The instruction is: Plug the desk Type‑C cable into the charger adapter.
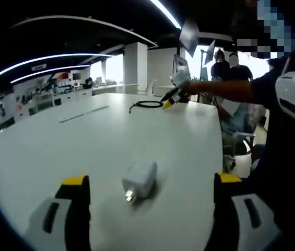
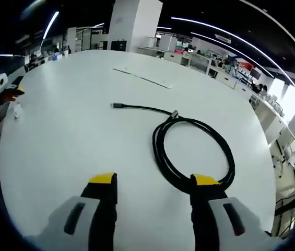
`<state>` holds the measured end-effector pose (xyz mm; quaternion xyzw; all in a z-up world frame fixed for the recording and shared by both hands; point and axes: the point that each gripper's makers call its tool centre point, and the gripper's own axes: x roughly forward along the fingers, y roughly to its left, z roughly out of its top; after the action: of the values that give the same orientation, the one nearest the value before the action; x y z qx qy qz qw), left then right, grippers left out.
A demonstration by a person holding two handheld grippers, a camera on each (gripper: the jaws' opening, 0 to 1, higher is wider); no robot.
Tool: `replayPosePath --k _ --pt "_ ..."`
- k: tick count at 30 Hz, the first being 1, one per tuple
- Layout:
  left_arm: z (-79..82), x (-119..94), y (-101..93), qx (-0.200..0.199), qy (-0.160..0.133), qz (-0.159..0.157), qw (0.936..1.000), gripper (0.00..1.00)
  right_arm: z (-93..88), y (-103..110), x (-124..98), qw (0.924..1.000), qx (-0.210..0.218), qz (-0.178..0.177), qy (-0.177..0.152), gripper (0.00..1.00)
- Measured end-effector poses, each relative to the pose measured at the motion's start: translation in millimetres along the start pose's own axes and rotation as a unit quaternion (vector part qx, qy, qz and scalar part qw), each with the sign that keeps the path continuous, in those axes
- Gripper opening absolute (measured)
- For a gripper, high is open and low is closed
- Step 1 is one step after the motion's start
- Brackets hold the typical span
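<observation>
Meanwhile, both grippers' fingers gape empty: left gripper [image 1: 150,183] before a white adapter [image 1: 140,179] (prongs forward), right gripper [image 2: 155,183] over a coiled black cable [image 2: 199,141].

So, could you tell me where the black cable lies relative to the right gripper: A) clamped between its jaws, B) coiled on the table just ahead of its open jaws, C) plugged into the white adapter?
B: the black cable lies coiled on the white table just ahead of the right gripper, whose jaws stand apart and empty; its plug end lies free.

Bare table [image 2: 74,141] lies open around the coiled cable [image 2: 194,151] (adapter [image 1: 140,180] well apart).
</observation>
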<state>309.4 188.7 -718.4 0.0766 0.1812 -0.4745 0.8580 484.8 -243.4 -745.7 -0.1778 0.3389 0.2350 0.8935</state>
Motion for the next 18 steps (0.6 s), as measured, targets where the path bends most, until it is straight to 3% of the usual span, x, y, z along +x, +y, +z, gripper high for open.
replayPosePath --k 6,18 --pt "-1.5 1 1.1 -0.001 0.004 0.003 1.0000 0.99 0.1 -13 7 0.9998 0.000 0.017 0.008 0.53" --pt "-2.6 6 1.7 -0.001 0.012 0.001 0.9999 0.99 3.0 7 10 0.9984 -0.006 0.052 0.022 0.42"
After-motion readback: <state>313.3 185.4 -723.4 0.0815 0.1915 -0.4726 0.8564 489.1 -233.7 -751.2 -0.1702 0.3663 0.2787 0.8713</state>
